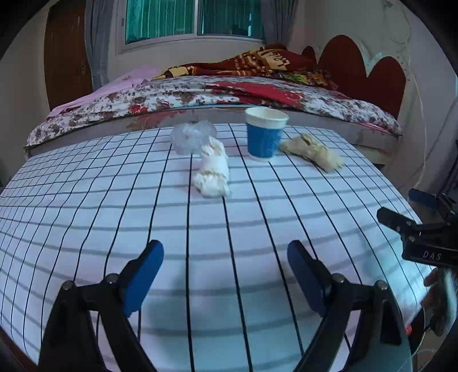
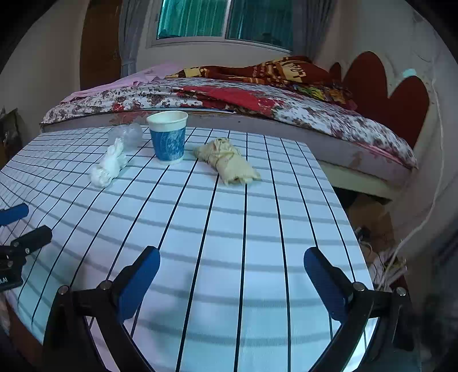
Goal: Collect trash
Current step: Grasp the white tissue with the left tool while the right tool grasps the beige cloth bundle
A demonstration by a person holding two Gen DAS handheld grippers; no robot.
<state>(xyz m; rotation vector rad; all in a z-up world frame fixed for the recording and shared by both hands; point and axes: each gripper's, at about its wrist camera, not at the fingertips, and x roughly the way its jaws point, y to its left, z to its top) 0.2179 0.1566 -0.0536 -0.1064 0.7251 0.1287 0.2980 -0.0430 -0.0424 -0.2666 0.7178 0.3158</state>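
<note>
On the checked tablecloth (image 1: 114,200) (image 2: 257,229) stand a blue paper cup (image 1: 264,133) (image 2: 168,137), a crumpled white tissue (image 1: 213,170) (image 2: 110,164), a clear crumpled plastic wrap (image 1: 191,136) (image 2: 127,134) and a beige crumpled paper wad (image 1: 312,151) (image 2: 227,164), all near the far edge. My left gripper (image 1: 226,254) is open and empty over the near part of the table. My right gripper (image 2: 232,263) is open and empty too, well short of the trash. Each gripper shows at the edge of the other's view.
A bed (image 1: 229,94) (image 2: 229,100) with a floral cover runs right behind the table. The table's right edge (image 2: 337,200) drops to floor clutter and cables (image 2: 380,257). A window (image 1: 194,17) and a door (image 1: 65,57) are at the back.
</note>
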